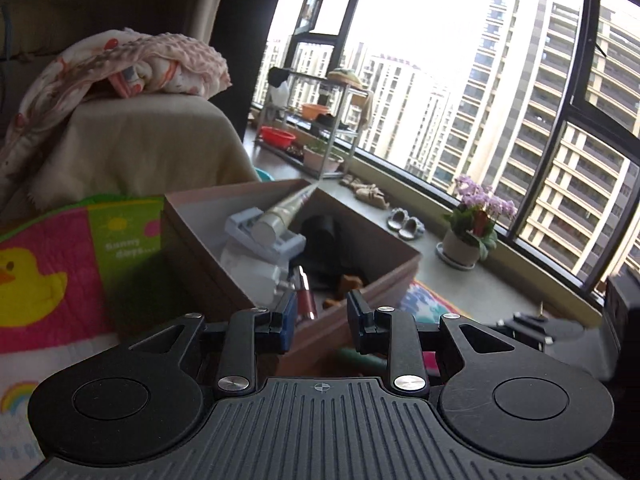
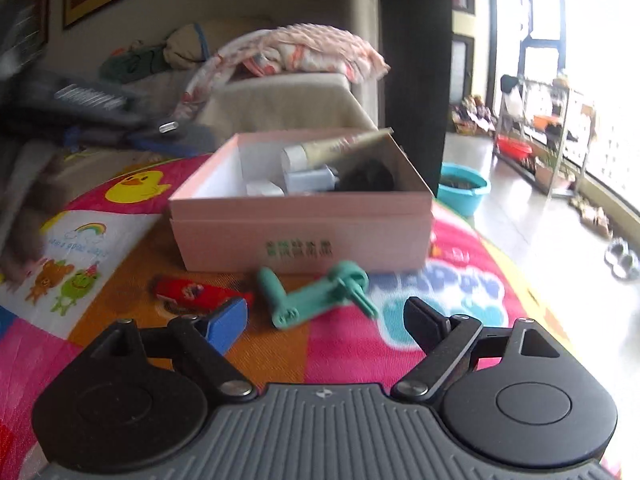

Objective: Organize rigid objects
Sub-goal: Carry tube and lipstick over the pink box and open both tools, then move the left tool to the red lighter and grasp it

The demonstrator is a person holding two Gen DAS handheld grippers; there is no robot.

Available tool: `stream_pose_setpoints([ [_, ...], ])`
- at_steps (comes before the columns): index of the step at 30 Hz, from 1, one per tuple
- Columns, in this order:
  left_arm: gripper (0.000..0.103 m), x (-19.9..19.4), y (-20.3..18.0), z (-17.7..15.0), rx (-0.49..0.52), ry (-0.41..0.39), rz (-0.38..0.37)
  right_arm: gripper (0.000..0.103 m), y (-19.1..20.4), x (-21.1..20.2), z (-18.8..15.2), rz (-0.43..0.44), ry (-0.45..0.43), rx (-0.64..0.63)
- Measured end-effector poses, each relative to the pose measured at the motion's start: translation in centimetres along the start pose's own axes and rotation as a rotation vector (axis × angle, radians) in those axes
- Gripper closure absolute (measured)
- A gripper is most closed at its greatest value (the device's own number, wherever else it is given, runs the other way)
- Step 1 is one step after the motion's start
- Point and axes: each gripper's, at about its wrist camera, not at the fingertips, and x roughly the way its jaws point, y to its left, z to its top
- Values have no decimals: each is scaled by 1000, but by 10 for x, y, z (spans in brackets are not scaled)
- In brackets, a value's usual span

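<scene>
as it lies on the mat [image 2: 352, 344] near the box [image 2: 300, 236], the green crank [image 2: 316, 294] looks light, stiff plastic; take its straight handle. right gripper [image 2: 326, 320] fingers stand wide apart, left gripper [image 1: 322, 320] fingers narrow, both empty.

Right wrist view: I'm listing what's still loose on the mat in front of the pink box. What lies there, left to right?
Red packet → teal handled tool. Both lie on the play mat just before the pink box.
</scene>
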Motion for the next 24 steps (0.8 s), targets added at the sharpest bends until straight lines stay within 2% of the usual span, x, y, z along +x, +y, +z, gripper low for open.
stream_pose_setpoints([
  [3, 73, 0, -12, -20, 64, 63, -11, 15, -8, 1, 1, 0, -3, 45],
  [7, 73, 17, -20, -36, 163, 139, 55, 15, -6, 8, 1, -1, 27, 51],
  [12, 73, 27, -14, -38, 130, 148, 29, 14, -7, 6, 1, -11, 14, 67],
  [20, 72, 30, -19, -45, 149, 176, 15, 14, -10, 9, 0, -8, 35, 87],
  [24, 72, 29, -25, -45, 153, 244, -55, 14, -11, 10, 1, -12, 38, 92],
])
